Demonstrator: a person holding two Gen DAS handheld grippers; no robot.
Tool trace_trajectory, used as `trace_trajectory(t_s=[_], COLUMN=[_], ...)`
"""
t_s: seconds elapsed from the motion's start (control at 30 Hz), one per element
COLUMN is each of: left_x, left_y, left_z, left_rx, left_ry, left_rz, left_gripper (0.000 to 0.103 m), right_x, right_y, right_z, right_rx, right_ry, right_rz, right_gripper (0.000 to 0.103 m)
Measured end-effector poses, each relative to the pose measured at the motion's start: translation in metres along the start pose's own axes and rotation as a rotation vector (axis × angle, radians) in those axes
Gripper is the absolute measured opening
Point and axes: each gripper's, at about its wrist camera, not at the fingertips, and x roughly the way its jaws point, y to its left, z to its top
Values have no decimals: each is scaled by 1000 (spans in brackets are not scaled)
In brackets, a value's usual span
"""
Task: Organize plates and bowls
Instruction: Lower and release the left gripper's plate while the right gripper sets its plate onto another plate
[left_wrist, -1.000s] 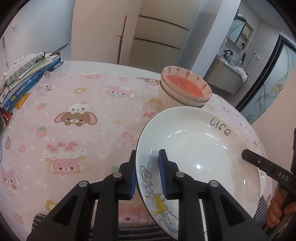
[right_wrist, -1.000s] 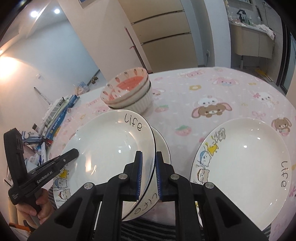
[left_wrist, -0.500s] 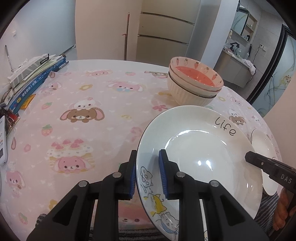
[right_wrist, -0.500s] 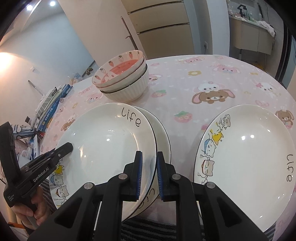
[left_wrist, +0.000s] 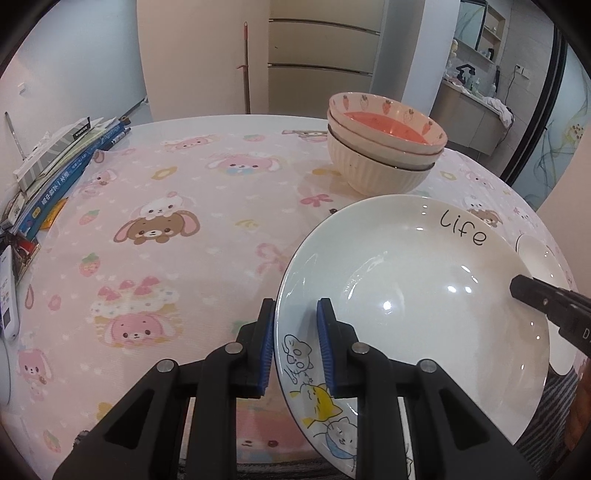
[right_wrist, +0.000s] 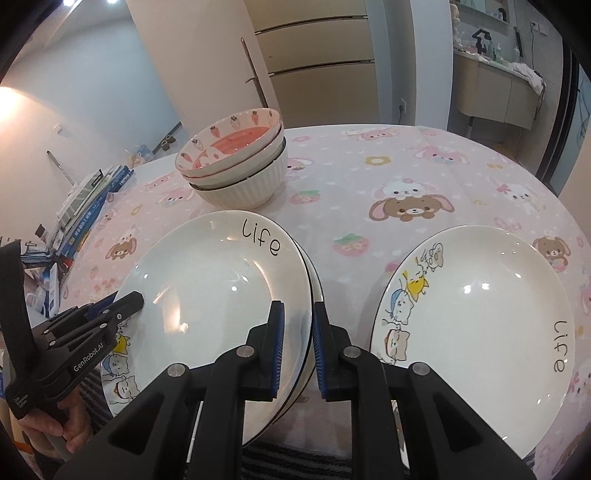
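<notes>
White ceramic plate (left_wrist: 424, 291), lettered "Life", is sitting tilted above a second plate (right_wrist: 313, 280) at the near edge of the desk (left_wrist: 207, 206). The left tool (left_wrist: 295, 343) is clamping the top plate's left rim between its blue pads; the right tool (right_wrist: 298, 345) is clamping the opposite rim. A third plate (right_wrist: 476, 321) is lying just beside the pair, to their right. Stacked bowls (left_wrist: 384, 144) are standing behind the plates; books (left_wrist: 62, 166) are lining the desk's left edge.

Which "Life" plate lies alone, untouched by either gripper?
The right plate, flat on the tablecloth; both grippers clamp the left, stacked plate.
</notes>
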Motion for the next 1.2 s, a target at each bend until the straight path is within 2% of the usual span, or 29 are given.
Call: trace_trajectory(t_s=[0.4,0.47,0.57,0.8,0.83,0.87,0.93,1.03,1.1,1.17,1.2], left_x=[0,0,0,-2,-4,-6,-14,-36,-53,-71,-82], left_y=[-8,-8,-11,-14,-14,-14,-16,-21,-23,-26,-29], left_z=[-2,-2,-2,-2,-2,-2,-1,-1,-2,-2,-3], left_rx=[35,40,55,67,67,67,77,101,114,130,140], left_ry=[-6,-5,-1,-15,-23,-37,-81,-205,-294,-379,-429], left_rz=[27,22,3,12,16,20,24,33,33,36,37], left_gripper=[20,25,37,57,64,68,69,82,89,96,98], right_x=[10,12,12,10,10,8,5,-10,-25,-48,-58], right_y=[-1,-4,-5,-2,-3,-4,-7,-6,-4,-3,-5], right_z=[-3,-3,-3,-3,-3,-2,-1,2,5,6,7], right_rx=[-23,-12,-15,-28,-21,-11,7,1,-17,-31,-28], right_ry=[48,58,62,62,62,61,50,-2,-60,-149,-187], right_rz=[-40,-35,-33,-47,-40,-33,-17,-10,-26,-32,-31], right_gripper=[17,17,17,17,17,17,19,22,31,55,72])
